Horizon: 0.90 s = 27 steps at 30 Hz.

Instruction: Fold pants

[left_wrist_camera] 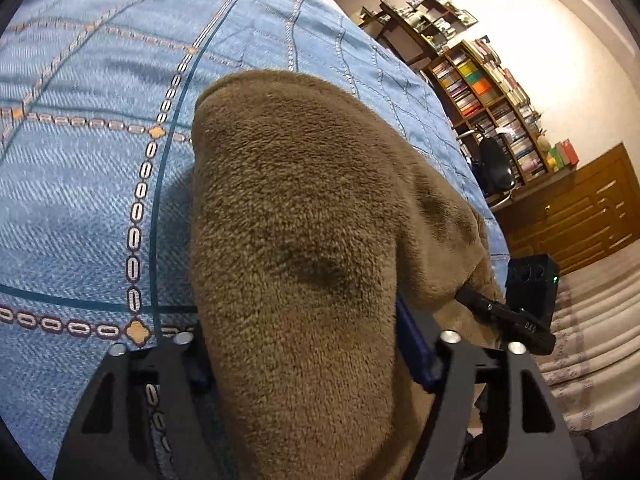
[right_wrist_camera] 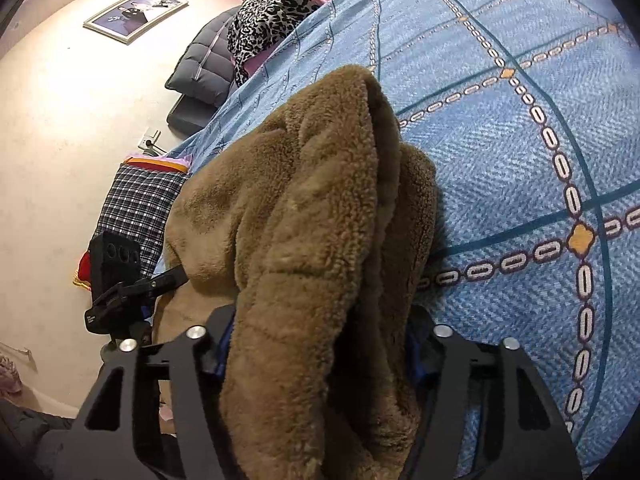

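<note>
The brown fleece pants (left_wrist_camera: 296, 220) drape thickly over my left gripper (left_wrist_camera: 308, 360), which is shut on them; the fabric hides the fingertips. In the right wrist view the same pants (right_wrist_camera: 304, 220) are bunched in folds over my right gripper (right_wrist_camera: 316, 356), also shut on them. Both grippers hold the pants just above the blue patterned bedspread (left_wrist_camera: 80, 180), which also fills the right of the right wrist view (right_wrist_camera: 520, 160). The right gripper shows in the left wrist view (left_wrist_camera: 520, 312), and the left gripper shows in the right wrist view (right_wrist_camera: 120, 280), each gripping the pants close by.
A bookshelf (left_wrist_camera: 488, 92), a black chair (left_wrist_camera: 494, 168) and wooden drawers (left_wrist_camera: 580, 216) stand beyond the bed edge. A leopard-print cloth (right_wrist_camera: 272, 20), a dark padded jacket (right_wrist_camera: 204, 68) and a checked cloth (right_wrist_camera: 140, 208) lie at the bed's far side.
</note>
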### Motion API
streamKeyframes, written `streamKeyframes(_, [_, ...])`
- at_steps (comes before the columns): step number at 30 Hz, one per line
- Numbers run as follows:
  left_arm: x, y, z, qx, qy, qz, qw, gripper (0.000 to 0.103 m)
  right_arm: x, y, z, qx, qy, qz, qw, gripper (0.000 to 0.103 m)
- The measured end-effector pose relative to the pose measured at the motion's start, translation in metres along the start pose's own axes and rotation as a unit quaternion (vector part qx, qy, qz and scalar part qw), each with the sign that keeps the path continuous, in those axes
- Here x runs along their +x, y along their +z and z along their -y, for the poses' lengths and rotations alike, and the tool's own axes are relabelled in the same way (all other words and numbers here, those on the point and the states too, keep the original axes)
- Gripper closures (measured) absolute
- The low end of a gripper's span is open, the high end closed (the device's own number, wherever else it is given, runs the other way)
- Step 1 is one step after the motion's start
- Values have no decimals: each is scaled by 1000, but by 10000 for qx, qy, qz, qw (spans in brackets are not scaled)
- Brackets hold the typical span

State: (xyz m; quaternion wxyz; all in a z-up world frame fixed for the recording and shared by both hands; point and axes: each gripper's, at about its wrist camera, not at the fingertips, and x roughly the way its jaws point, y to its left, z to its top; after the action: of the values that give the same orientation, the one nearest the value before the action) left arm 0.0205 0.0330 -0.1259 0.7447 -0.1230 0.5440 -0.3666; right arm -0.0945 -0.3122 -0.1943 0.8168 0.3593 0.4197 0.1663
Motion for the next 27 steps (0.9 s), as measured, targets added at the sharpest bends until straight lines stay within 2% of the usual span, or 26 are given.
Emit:
streamKeyframes(4, [-6, 1, 15, 237, 173, 83, 9995, 44, -12, 2, -9, -142, 2, 112, 9998, 48])
streamKeyframes(11, [-12, 27, 40, 474, 237, 408, 9978, 45, -36, 30, -23, -404, 33, 516, 9978, 49])
streamKeyframes(19, [16, 96, 60, 735, 156, 670, 9949, 45, -46, 96, -18, -632, -160, 940, 9934, 49])
streamKeyframes(27, [68, 173, 63, 742, 151, 756, 9943, 45, -23, 179, 11, -593, -399, 1156, 9907, 49])
